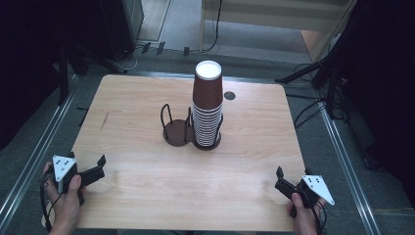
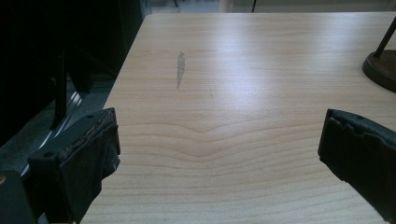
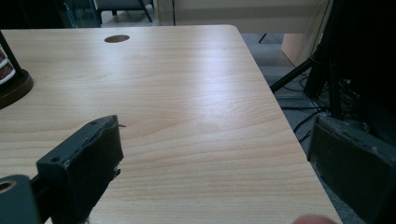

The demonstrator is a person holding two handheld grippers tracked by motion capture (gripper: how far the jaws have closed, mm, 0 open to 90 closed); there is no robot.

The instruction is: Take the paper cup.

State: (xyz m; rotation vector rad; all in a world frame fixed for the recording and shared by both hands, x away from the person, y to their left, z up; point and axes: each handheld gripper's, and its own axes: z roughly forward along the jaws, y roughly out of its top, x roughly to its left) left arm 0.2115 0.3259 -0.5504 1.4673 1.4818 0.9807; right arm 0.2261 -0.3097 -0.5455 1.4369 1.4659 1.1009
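High view: both hand-held grippers idle, cups stacked mid-surface.
Left hand-held gripper (image 1: 98,167) near the surface's (image 1: 147,191) near-left corner and right hand-held gripper (image 1: 280,177) near its near-right corner gape empty; cup stack (image 1: 207,103) stands in the wire holder (image 1: 177,128).

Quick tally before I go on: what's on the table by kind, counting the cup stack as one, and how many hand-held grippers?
Stack of brown paper cups: 1
Black wire cup holder with two bays, one bare and one holding the stack: 1
Hand-held grippers: 2, the left hand-held gripper and the right hand-held gripper, both open and holding nothing
Total: 4
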